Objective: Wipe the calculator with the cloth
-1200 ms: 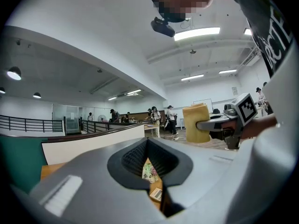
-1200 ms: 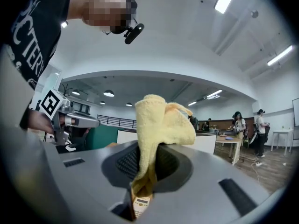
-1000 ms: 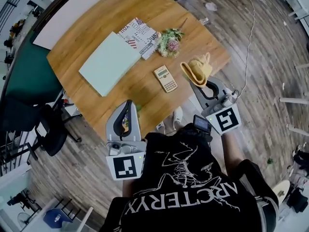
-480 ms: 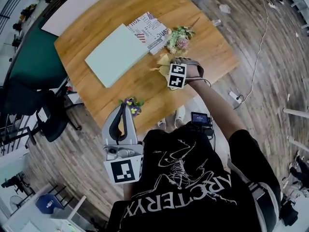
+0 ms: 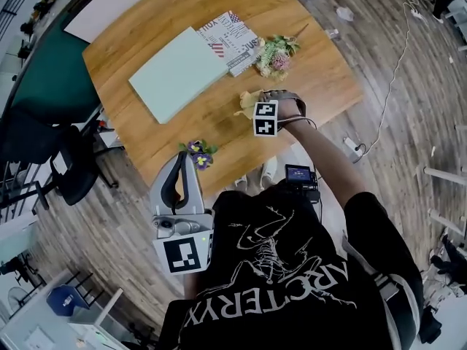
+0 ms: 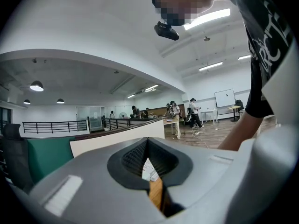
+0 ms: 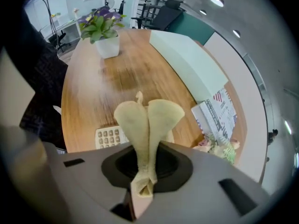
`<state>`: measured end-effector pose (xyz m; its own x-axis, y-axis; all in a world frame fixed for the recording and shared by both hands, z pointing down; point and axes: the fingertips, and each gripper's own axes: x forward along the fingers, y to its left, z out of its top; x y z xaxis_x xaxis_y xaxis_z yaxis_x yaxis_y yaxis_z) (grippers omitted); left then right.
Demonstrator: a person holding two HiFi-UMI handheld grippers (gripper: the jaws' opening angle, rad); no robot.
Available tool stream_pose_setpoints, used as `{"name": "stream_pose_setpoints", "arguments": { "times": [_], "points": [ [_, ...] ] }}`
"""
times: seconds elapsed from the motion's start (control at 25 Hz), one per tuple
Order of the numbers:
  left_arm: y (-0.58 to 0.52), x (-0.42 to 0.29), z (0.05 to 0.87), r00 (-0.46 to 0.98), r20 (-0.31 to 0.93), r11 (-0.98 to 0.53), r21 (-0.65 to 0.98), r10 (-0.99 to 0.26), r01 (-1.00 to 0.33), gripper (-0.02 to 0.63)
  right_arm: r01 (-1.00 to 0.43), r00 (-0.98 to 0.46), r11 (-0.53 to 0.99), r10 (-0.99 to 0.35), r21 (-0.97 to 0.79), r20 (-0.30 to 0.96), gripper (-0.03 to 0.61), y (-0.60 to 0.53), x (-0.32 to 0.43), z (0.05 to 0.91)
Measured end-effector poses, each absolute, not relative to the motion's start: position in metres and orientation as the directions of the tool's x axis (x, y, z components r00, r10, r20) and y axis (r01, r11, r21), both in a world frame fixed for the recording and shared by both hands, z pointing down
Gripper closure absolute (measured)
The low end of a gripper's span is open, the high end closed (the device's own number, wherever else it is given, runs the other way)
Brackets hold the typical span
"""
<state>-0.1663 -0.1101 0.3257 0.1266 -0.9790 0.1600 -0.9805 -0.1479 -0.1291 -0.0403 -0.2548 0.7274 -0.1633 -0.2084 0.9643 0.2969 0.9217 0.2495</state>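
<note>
My right gripper (image 5: 254, 105) is out over the wooden table (image 5: 146, 28), shut on a yellow cloth (image 5: 246, 100). In the right gripper view the cloth (image 7: 149, 120) stands folded up out of the shut jaws of my right gripper (image 7: 147, 160). Just beyond it lies the calculator (image 7: 110, 136), with only part of its key rows showing. The head view hides the calculator under the cloth and gripper. My left gripper (image 5: 187, 159) hangs off the table's near edge, shut and holding nothing. Its jaws in the left gripper view (image 6: 146, 143) point across the room.
A mint-green book (image 5: 179, 73), a patterned magazine (image 5: 232, 41) and a dried flower bunch (image 5: 276, 54) lie farther back on the table. A small potted plant (image 5: 195, 152) stands at the near edge, close to my left gripper. An office chair (image 5: 69, 173) is at the left.
My right gripper, carrying the cloth, has swung from the table's near right edge onto the calculator, which the head view no longer shows. The left gripper has barely moved.
</note>
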Motion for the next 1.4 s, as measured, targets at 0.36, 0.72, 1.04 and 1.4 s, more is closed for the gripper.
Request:
{"name": "stream_pose_setpoints", "arguments": {
  "times": [0.36,0.72,1.04,1.4],
  "points": [
    [-0.118,-0.148,0.326,0.193,0.156,-0.211,-0.106,-0.969,-0.972,0.604,0.313,-0.157,0.929,-0.154,0.197,0.976,0.523,-0.204,-0.016,0.727],
    [-0.124,-0.138,0.327,0.226,0.152,-0.243,-0.102,-0.962,-0.965,0.604,0.307,-0.153,0.939,-0.113,0.156,0.982,0.523,-0.168,-0.001,0.732],
    [-0.124,-0.134,0.323,0.234,0.141,-0.249,-0.1,-0.962,-0.963,0.604,0.304,-0.15,0.948,-0.053,0.097,0.987,0.523,-0.14,0.007,0.734],
    [-0.125,-0.135,0.316,0.228,0.11,-0.241,-0.124,-0.968,-0.963,0.604,0.037,-0.411,0.956,-0.25,0.291,0.877,0.523,-0.17,0.013,0.608]
  ]
}}
